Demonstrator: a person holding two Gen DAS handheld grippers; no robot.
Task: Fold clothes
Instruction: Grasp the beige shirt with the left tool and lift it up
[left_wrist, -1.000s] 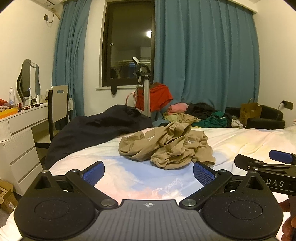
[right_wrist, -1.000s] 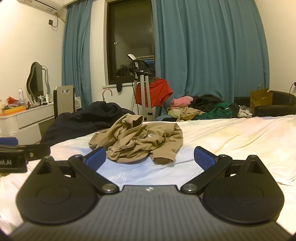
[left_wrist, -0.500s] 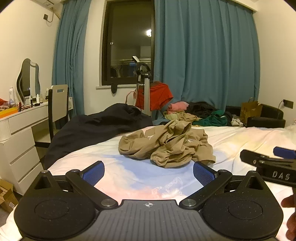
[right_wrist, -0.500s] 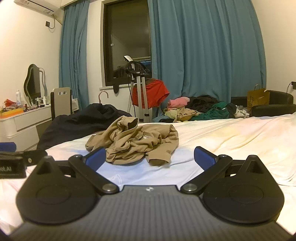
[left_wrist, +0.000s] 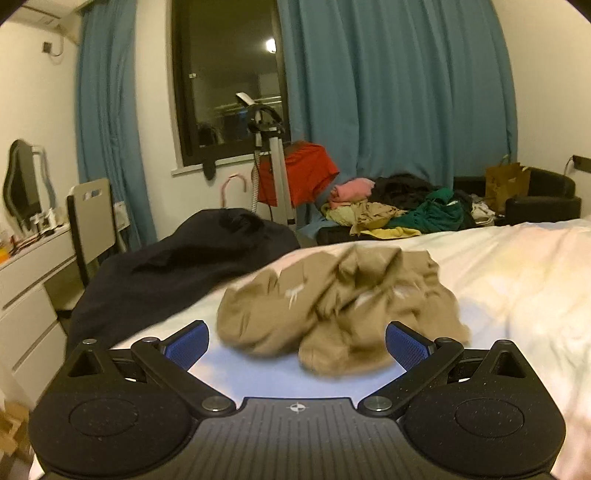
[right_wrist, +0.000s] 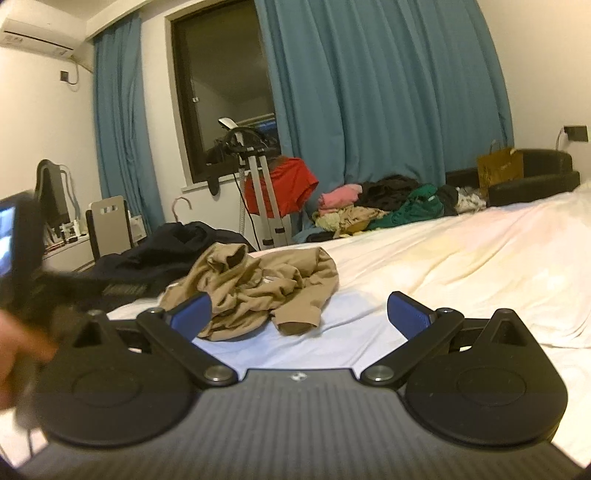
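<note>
Tan garment (left_wrist: 340, 306) crumpled on bed (left_wrist: 517, 280), no readable writing; left gripper (left_wrist: 295, 341), right gripper (right_wrist: 299, 314) fingers wide

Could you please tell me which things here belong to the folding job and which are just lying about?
Job: tan garment, left gripper, right gripper, bed.
Lying about: dark garment, clothes pile, red cloth, tripod.
</note>
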